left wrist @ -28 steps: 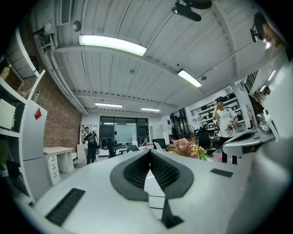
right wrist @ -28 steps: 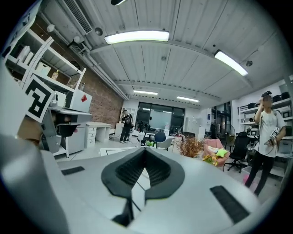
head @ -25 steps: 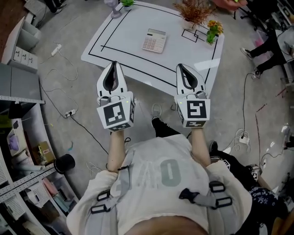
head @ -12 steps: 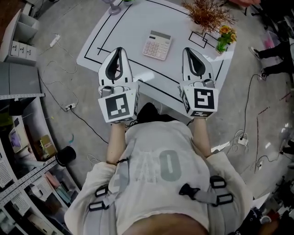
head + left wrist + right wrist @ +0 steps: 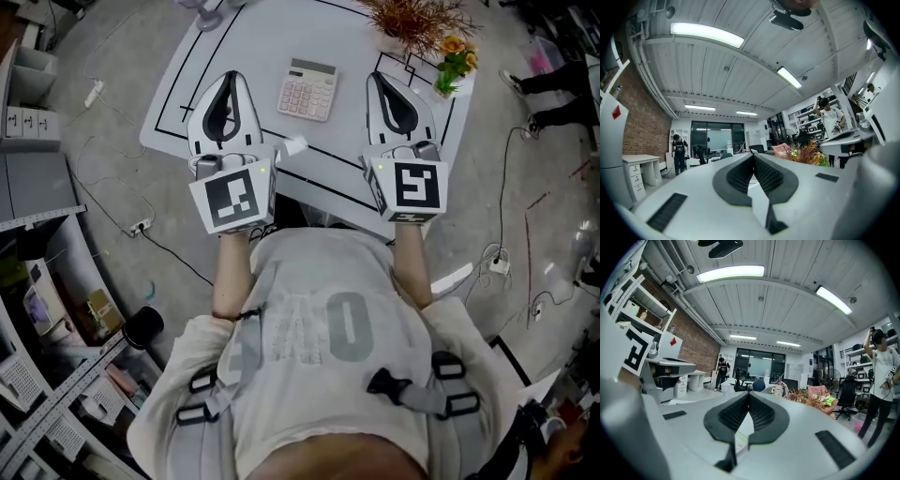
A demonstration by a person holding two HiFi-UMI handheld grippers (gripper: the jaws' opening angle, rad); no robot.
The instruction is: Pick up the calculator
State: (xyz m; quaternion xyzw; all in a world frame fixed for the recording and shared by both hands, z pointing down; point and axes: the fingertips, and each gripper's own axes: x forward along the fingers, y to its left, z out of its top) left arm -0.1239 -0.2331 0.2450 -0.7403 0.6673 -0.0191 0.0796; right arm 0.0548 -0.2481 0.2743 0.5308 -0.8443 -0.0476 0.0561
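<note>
The calculator (image 5: pixel 307 89), pale with rows of keys, lies flat on the white table (image 5: pixel 253 37) inside a black taped outline. My left gripper (image 5: pixel 228 77) hovers over the table just left of it, jaws shut and empty. On the calculator's right side my right gripper (image 5: pixel 380 77) is likewise shut with nothing in it. Both point level toward the far side of the table. In the left gripper view the left gripper (image 5: pixel 753 154) shows its ribbed pads meeting at the tip. The right gripper (image 5: pixel 749 394) looks the same in its own view. Neither gripper view shows the calculator.
A dried plant (image 5: pixel 408 17) and a small pot of flowers (image 5: pixel 453 67) stand at the table's far right. Cables and a power strip (image 5: pixel 141 225) lie on the floor at left, by shelving (image 5: pixel 37 281). People stand in the room beyond (image 5: pixel 829 117) (image 5: pixel 881 376).
The person has stepped up to the table. Both grippers have gone forward from short of its near edge to over it, flanking the calculator. Jaws stayed shut.
</note>
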